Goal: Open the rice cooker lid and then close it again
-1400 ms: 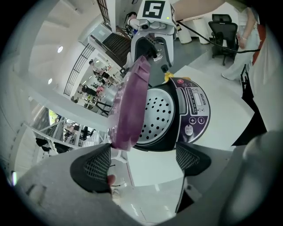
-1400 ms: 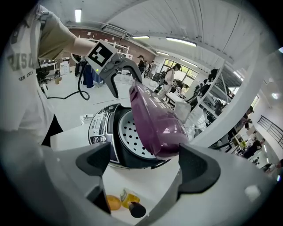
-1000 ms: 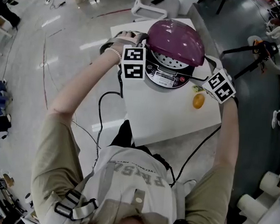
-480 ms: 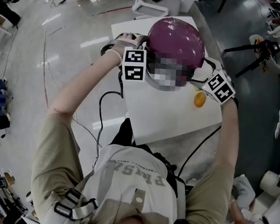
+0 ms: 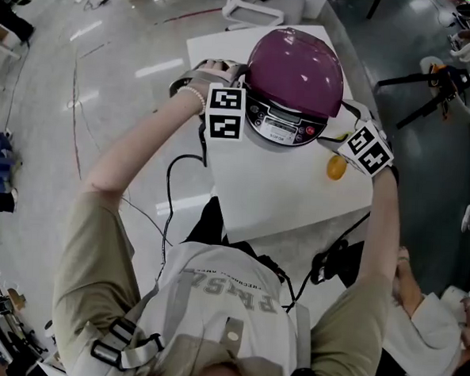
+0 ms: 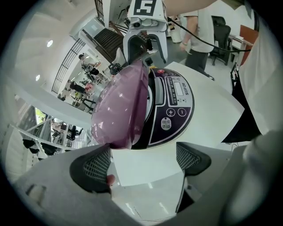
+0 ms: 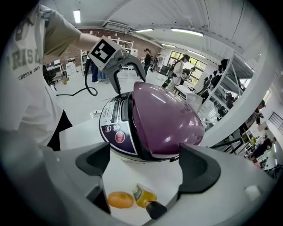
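A rice cooker with a purple domed lid (image 5: 295, 66) stands at the far end of a white table (image 5: 282, 198). Its lid is down over the body, and the dark control panel (image 5: 282, 126) faces me. My left gripper (image 5: 227, 111) is close beside the cooker's left side, open, with only bare table between its pads (image 6: 93, 167). My right gripper (image 5: 364, 147) is just off the cooker's right side, also open and holding nothing. The lid (image 6: 120, 106) lies ahead of the left jaws. From the right gripper (image 7: 148, 167), the lid (image 7: 164, 118) and panel (image 7: 115, 126) are straight ahead.
An orange fruit (image 5: 333, 168) and a small bottle (image 7: 145, 199) lie on the table by my right gripper. Black cables (image 5: 180, 172) hang off the table's left and front. A tripod (image 5: 432, 84) stands at the right and a person crouches at the lower right (image 5: 434, 315).
The purple lid has swung down from raised, covering the perforated inner plate seen a second ago. Both grippers have stayed almost where they were beside the cooker.
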{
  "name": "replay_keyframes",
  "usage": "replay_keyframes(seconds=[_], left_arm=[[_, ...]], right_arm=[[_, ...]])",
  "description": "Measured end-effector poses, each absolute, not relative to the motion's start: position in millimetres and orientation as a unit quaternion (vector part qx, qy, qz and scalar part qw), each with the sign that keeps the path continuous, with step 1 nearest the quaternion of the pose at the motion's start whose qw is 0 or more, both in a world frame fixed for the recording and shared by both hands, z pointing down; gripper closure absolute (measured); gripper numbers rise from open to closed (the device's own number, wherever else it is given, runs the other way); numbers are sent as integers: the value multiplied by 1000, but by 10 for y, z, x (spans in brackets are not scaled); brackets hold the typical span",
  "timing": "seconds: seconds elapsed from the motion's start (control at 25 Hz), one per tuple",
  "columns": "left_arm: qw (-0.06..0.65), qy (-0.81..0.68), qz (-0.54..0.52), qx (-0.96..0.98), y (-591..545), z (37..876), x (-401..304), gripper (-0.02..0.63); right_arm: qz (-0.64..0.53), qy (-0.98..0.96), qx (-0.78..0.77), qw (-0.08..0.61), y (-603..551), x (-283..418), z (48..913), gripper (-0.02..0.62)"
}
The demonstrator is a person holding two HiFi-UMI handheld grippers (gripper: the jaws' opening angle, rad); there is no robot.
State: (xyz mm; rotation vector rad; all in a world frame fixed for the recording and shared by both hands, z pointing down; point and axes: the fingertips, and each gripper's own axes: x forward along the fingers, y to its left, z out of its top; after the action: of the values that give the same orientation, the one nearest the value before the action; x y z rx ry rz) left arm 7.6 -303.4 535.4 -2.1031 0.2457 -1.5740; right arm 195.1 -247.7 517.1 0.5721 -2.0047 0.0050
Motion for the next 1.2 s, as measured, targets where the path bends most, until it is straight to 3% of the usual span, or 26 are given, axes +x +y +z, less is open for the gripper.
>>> replay_keyframes(seconds=[1.2], left_arm=[[250, 65, -598, -758, -2954, 5584, 36, 121]], right_arm=[[19, -826, 215, 521, -2371, 1895, 5352, 138]])
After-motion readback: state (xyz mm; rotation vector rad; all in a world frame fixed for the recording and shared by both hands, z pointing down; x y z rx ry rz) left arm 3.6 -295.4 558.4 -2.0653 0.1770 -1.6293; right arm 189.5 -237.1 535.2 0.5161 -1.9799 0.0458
